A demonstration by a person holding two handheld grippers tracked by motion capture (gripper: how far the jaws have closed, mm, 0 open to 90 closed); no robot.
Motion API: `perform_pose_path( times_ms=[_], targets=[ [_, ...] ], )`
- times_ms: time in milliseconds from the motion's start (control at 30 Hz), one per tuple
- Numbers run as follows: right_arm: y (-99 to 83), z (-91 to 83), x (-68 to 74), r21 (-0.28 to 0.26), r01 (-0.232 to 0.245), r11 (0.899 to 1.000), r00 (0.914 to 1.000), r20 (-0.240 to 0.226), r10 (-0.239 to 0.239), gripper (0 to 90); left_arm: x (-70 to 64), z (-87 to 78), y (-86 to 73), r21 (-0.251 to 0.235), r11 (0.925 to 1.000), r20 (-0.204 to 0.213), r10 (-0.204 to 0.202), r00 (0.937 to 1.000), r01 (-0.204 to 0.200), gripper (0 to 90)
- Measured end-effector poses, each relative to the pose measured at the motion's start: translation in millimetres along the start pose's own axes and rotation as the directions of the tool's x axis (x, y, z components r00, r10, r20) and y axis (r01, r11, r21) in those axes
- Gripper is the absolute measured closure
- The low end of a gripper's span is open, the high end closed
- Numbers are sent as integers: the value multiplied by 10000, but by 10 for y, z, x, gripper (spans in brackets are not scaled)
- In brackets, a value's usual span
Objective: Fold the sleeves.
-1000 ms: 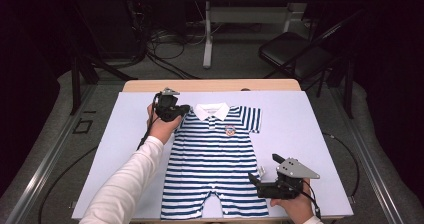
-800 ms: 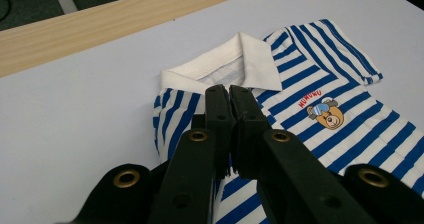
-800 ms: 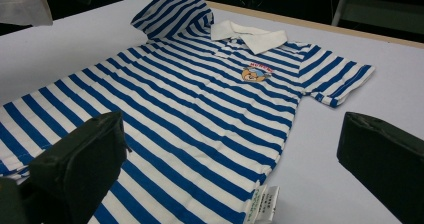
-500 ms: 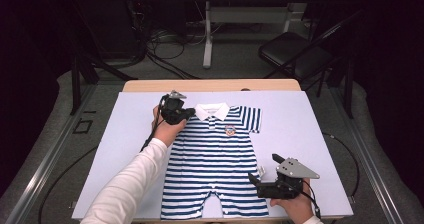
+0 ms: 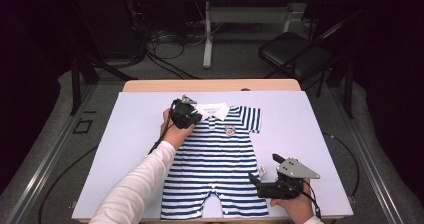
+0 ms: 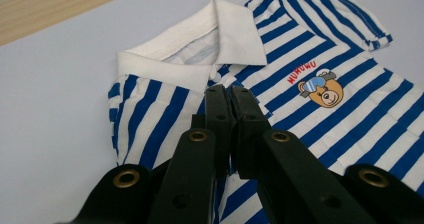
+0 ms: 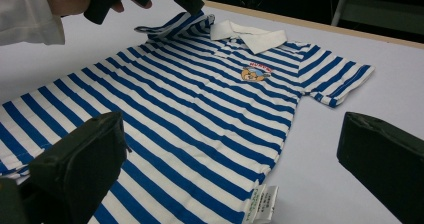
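Folding job on the striped romper (image 5: 215,159), early stage I'd say. It lies face up and flat on the pale sheet (image 5: 125,149) covering the table, collar (image 5: 216,111) at the far end, legs toward me, roughly centre.

My left gripper (image 5: 192,118) is at the romper's left shoulder, just beside the collar. In the left gripper view the jaws are pressed together over the striped cloth (image 6: 150,119); looks like they pinch a bit of fabric there, but I can't see the cloth betw. the tips, so not 100% sure. In the right gripper view that sleeve (image 7: 172,23) is doubled up onto the body w/ the left gripper (image 7: 192,4) on it.

My right gripper (image 5: 255,180) hangs near the romper's lower right edge, by the side tag (image 7: 262,202), jaws spread wide, nothing in them.

Step in hand, as I read it: bringing the left sleeve/shoulder inward. Next move calls for laying that flap flat, letting go w/o dragging the body, then right side does the same w/ the other sleeve (image 5: 252,119), which lies spread out.

Vs. the frame 1 s ago: left gripper has shifted rightward, in over the shoulder toward the collar. Right gripper hasn't moved.
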State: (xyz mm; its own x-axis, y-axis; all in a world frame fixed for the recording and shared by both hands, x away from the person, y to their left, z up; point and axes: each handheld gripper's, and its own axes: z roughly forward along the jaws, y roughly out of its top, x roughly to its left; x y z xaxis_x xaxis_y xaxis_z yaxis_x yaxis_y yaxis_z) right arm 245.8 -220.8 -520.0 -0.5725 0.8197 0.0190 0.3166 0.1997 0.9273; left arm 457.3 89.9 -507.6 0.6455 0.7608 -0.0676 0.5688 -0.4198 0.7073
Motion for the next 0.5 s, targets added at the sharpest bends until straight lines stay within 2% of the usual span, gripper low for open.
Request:
perform_pose_path(
  times_ms=[500],
  targets=[
    [-1, -2, -4, -11, -5, 10000, 10000, 2, 5, 0, -82, 227, -46, 472, 9989, -66, 37, 10000, -34, 878]
  ],
)
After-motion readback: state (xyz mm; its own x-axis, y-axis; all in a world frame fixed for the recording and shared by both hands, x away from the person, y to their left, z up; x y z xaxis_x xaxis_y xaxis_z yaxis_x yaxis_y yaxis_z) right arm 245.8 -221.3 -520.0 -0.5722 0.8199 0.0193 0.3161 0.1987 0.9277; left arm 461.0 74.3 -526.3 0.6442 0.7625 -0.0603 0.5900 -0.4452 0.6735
